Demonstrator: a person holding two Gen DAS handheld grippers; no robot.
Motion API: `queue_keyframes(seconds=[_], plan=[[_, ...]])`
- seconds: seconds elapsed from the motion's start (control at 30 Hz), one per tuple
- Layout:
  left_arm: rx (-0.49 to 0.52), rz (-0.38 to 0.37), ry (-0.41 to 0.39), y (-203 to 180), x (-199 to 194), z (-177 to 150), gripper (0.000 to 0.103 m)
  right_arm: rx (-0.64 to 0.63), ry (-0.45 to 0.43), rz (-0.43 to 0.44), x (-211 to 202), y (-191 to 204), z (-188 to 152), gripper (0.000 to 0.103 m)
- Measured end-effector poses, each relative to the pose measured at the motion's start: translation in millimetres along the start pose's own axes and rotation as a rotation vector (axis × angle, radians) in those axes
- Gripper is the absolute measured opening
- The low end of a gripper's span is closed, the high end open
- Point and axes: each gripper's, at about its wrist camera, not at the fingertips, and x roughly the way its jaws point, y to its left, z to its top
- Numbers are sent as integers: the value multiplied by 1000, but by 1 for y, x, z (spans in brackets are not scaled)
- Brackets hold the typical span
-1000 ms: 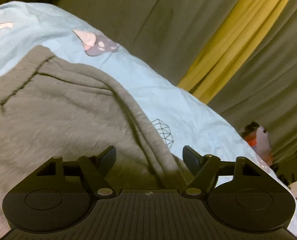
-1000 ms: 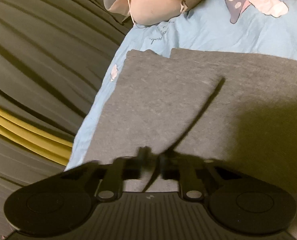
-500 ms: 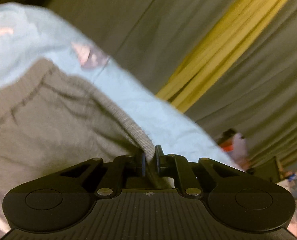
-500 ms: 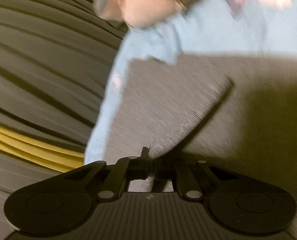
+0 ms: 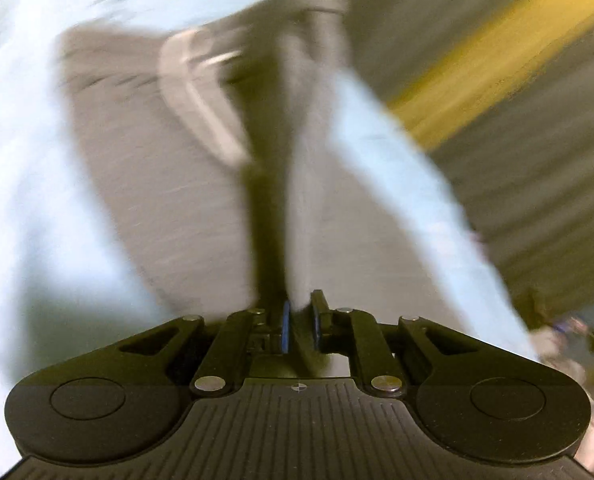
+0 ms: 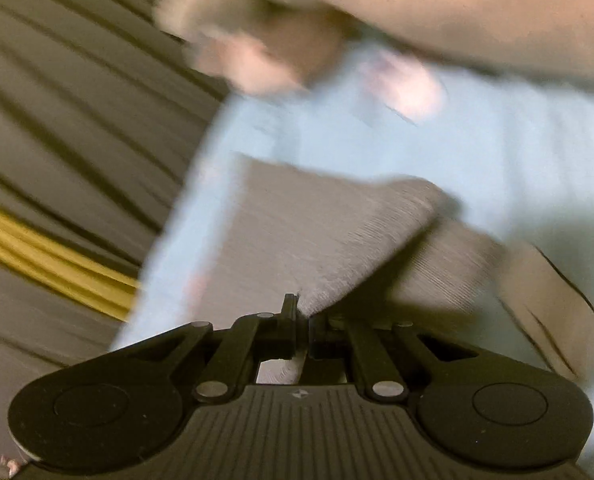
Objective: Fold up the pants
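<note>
The grey sweatpants [image 5: 169, 208] lie on a light blue bed sheet [image 5: 25, 216]. My left gripper [image 5: 299, 320] is shut on the pants' edge, and a fold of the cloth rises up and away from it. In the right wrist view the pants [image 6: 305, 248] also show. My right gripper [image 6: 303, 320] is shut on the corner of a lifted grey flap, raised above the layer below. Both views are blurred by motion.
Dark grey curtains with a yellow stripe [image 5: 497, 64] hang beside the bed and also show in the right wrist view [image 6: 49, 256]. A pale pink soft object [image 6: 265, 56] lies at the sheet's far end. Small clutter [image 5: 569, 328] sits past the bed's right edge.
My left gripper has shut on the pants' edge and lifted it. Both grippers have swung with the cloth, and the flaps now stand higher off the bed.
</note>
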Motion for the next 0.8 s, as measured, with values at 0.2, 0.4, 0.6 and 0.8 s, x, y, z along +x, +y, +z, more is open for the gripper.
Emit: queue_keyframes(seconds=[0.2, 0.4, 0.6, 0.8], plan=[[-45, 27, -201, 17, -25, 22, 79, 13, 1, 22, 3, -4, -1, 19], [-46, 125, -224, 16, -2, 51, 85, 43, -6, 38, 17, 5, 2, 23], [-173, 63, -200, 30, 4, 68, 13, -4, -15, -30, 16, 12, 3, 6], [-31, -43, -373, 26, -47, 59, 10, -8, -92, 97, -6, 15, 8, 5]])
